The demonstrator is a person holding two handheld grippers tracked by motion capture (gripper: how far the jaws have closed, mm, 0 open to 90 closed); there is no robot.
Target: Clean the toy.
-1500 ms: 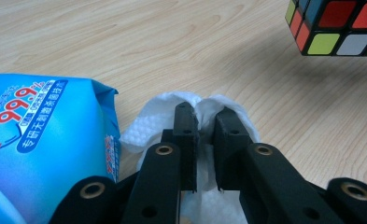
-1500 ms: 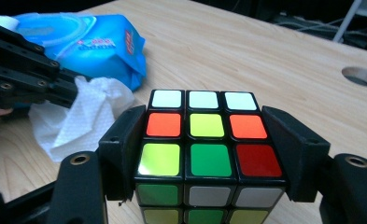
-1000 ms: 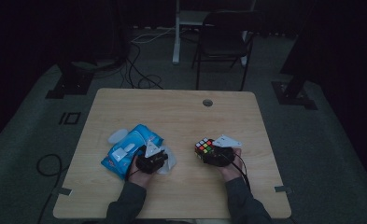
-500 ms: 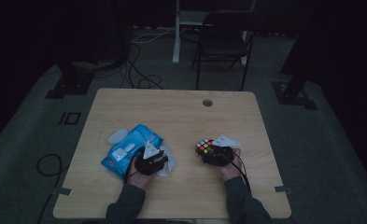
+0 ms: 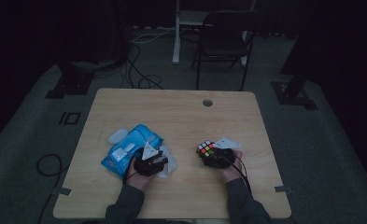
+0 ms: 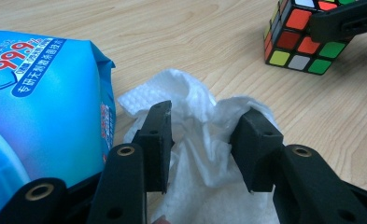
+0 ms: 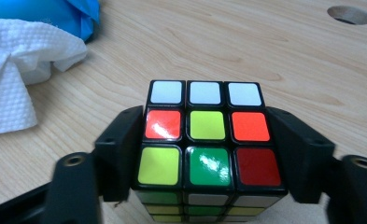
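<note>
- My left tool [image 6: 203, 140] has its two black jaws set apart around a crumpled white paper wipe [image 6: 201, 135]; the wipe bulges between them and touches both inner faces, but I cannot tell whether they pinch it firmly.
- The wipe lies on the light wooden desk [image 5: 181, 112], toward the near edge and left of the middle, just beside a blue plastic pack of wet wipes [image 6: 41, 93] on its left.
- My right tool [image 7: 214, 154] is clamped on a multicoloured puzzle cube with black edges [image 7: 204, 140], one jaw pressed on each side face.
- The cube sits toward the near edge, right of the middle, well apart from the round cable hole [image 7: 349, 15] by the far edge.
</note>
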